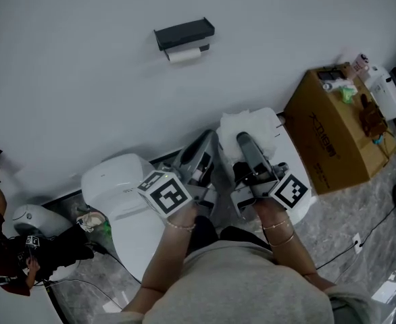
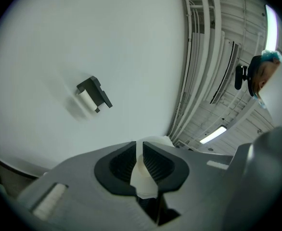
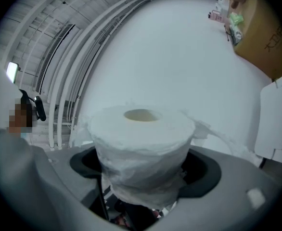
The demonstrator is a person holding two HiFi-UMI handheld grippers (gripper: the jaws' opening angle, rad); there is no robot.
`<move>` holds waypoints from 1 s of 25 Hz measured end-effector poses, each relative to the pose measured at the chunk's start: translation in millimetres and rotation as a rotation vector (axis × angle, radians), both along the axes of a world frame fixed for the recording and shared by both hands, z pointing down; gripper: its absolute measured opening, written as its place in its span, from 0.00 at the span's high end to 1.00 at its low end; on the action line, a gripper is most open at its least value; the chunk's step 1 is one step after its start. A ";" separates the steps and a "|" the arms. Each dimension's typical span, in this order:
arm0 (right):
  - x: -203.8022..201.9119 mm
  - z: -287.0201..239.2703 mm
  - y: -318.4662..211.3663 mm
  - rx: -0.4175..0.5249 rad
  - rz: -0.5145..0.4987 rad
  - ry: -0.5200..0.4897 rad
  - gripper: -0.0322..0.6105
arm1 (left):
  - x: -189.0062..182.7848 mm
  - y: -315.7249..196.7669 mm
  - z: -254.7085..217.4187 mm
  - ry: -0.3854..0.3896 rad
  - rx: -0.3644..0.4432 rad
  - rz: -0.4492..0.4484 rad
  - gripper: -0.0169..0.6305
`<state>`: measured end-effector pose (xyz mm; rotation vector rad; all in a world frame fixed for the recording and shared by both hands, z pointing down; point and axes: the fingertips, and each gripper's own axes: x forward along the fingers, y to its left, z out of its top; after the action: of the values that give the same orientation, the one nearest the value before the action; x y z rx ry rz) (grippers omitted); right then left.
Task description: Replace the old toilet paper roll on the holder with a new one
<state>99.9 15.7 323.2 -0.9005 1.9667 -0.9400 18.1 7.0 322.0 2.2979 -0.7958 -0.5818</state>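
A dark holder (image 1: 184,34) is fixed high on the white wall, with the old roll (image 1: 184,55) hanging under it. The left gripper view shows the same holder (image 2: 96,91) and old roll (image 2: 86,101), small and far off. My right gripper (image 1: 244,142) is shut on the new toilet paper roll (image 1: 251,123), which stands upright in its thin plastic wrap (image 3: 140,143). My left gripper (image 1: 207,144) is close beside it. Its jaws are shut on a thin white flap of that wrapper (image 2: 144,170). Both grippers are near my body, well short of the wall.
A white toilet (image 1: 120,194) stands below my left gripper. A cardboard box (image 1: 333,137) with small items on top sits at the right, a white appliance (image 1: 385,92) behind it. Someone crouches at the lower left (image 1: 5,255). Cables lie on the marble floor (image 1: 360,238).
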 end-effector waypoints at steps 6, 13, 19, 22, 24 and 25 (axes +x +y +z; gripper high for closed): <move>-14.7 -4.0 -70.9 -0.004 -0.009 -0.021 0.26 | -23.8 -68.6 -10.0 0.012 0.017 -0.017 0.92; -30.0 -13.4 -142.5 0.010 0.006 -0.011 0.26 | -33.2 -139.1 -17.2 0.018 0.018 0.017 0.92; -41.6 -6.9 -207.3 -0.011 0.047 -0.022 0.26 | -44.8 -204.3 -11.5 0.021 0.006 0.062 0.92; -47.1 -3.4 -229.0 -0.015 0.064 -0.023 0.26 | -47.4 -225.5 -9.9 0.017 -0.005 0.082 0.92; -47.3 -3.1 -231.7 -0.007 0.076 -0.029 0.25 | -44.3 -228.7 -8.3 0.014 0.001 0.103 0.92; -48.2 -3.1 -233.1 -0.004 0.081 -0.031 0.26 | -43.6 -230.6 -7.3 0.015 0.004 0.112 0.92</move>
<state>51.6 -217.5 320.1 -0.9543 1.8887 -0.9065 -25.5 -223.6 314.8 2.3222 -0.6538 -0.5501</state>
